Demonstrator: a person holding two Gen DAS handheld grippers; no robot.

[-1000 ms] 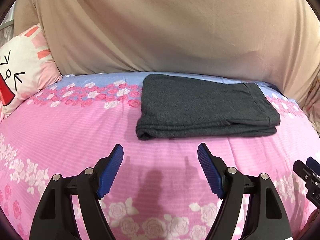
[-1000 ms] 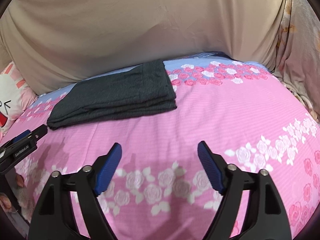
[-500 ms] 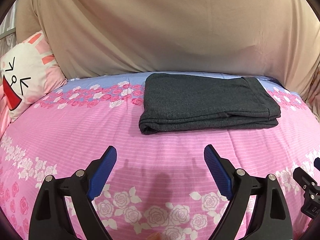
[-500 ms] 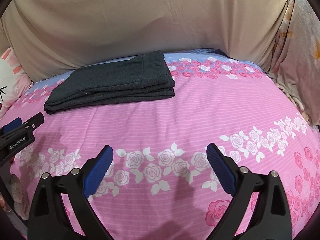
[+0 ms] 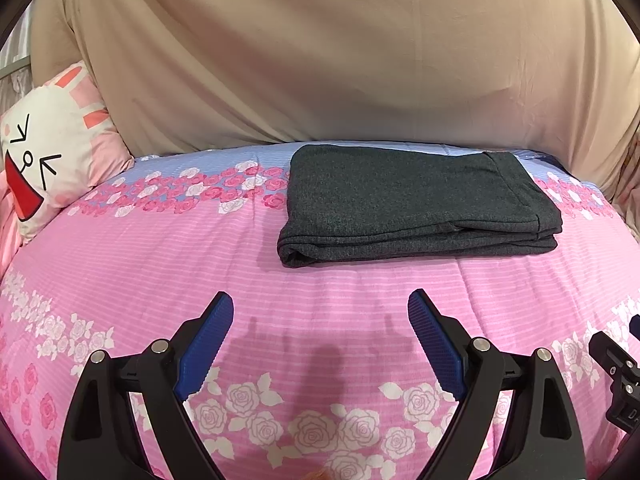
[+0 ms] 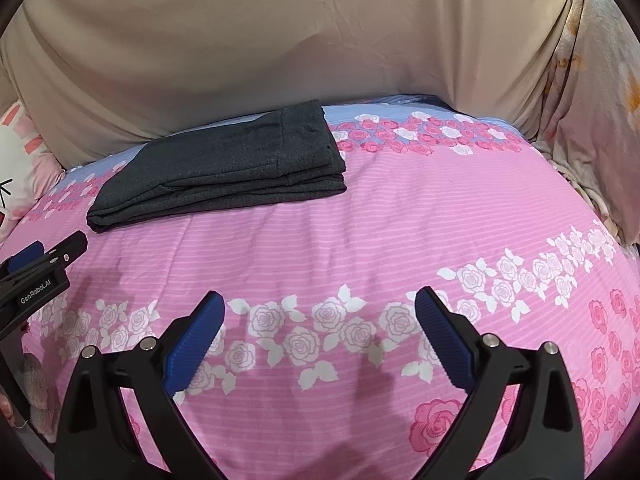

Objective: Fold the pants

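Dark grey pants [image 5: 412, 204] lie folded into a flat rectangular stack near the far side of the bed; the right wrist view has the pants [image 6: 224, 164] at upper left. My left gripper [image 5: 320, 300] hangs open over the pink cover, well short of the pants, with nothing between its blue pads. My right gripper [image 6: 318, 300] is open too, empty, and off to the right of the stack. The right gripper's tip [image 5: 612, 364] shows at the left view's right edge; the left gripper's tip [image 6: 44, 264] shows at the right view's left edge.
The bed has a pink rose-print cover [image 5: 160, 264] with a blue band at the back. A beige sheet [image 5: 340, 60] hangs behind it. A cartoon rabbit pillow [image 5: 48, 152] sits at the far left, and pale floral fabric [image 6: 592, 100] at the far right.
Both grippers' jaws have spread wider. Both have drawn back a little from the pants, which lie still.
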